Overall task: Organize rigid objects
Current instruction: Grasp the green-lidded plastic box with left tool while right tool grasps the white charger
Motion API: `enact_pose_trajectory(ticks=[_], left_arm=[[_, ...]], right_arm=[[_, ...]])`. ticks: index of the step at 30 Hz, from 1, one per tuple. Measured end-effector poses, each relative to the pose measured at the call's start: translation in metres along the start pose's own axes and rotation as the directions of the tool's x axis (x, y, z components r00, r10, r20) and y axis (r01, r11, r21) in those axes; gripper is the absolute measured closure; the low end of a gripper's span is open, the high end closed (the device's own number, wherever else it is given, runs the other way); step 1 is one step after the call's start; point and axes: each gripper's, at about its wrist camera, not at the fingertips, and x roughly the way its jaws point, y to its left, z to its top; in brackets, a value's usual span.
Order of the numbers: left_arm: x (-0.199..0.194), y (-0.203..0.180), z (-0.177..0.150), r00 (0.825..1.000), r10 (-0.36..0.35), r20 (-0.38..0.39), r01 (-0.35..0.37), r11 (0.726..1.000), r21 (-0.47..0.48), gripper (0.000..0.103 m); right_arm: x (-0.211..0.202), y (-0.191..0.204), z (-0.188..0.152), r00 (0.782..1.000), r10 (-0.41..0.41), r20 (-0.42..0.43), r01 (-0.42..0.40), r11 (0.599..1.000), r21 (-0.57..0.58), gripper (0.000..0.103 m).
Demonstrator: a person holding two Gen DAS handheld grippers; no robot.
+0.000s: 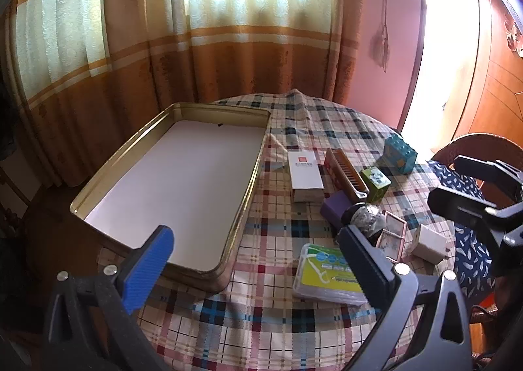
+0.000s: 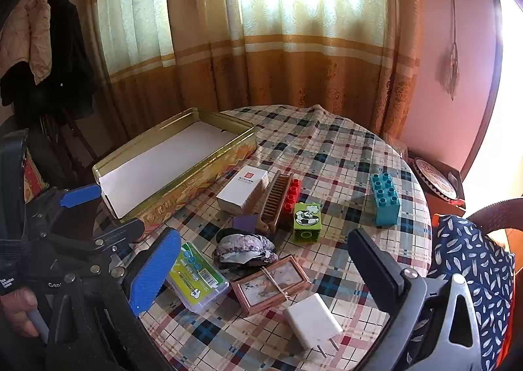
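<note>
The gold tin [image 2: 170, 171] sits at the left edge of the table [image 2: 343, 149]. It has only a white sheet in the bottom, so nothing has been put away yet. The job looks like it is just starting.

Next to the tin, near the middle of the table, is a white box [image 2: 243, 191]. Beside it lie a brown comb [image 2: 278, 204] and a red block [image 2: 292, 196]. A green block [image 2: 306, 221] stands close by. A blue block [image 2: 385, 199] stands alone near the right edge.

Closer to the front edge lie a clear case [image 2: 197, 279] with a yellow label, a shiny crumpled wrapper [image 2: 243, 248], a small picture frame [image 2: 271, 282] and a white plug [image 2: 313, 322]. A little purple thing [image 2: 246, 222] peeks out behind the wrapper.

The left tongs [image 1: 258, 256] are wide apart and hold nothing. They hang over the tin's front corner and the clear case. The right tongs [image 2: 264, 273] are wide apart too, with nothing in them, above the frame and plug.

All the small things still need to go in the tin, I think.
</note>
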Motion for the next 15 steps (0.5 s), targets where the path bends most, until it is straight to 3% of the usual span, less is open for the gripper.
enact_pose_trajectory(ticks=[15], left_arm=[[0.0016,-0.0023,-0.0035,1.0,-0.007,-0.01,0.007,1.0,0.001,0.0]], right_arm=[[0.0024,-0.0043,-0.0038,1.0,-0.004,-0.012,0.004,1.0,0.002,0.0]])
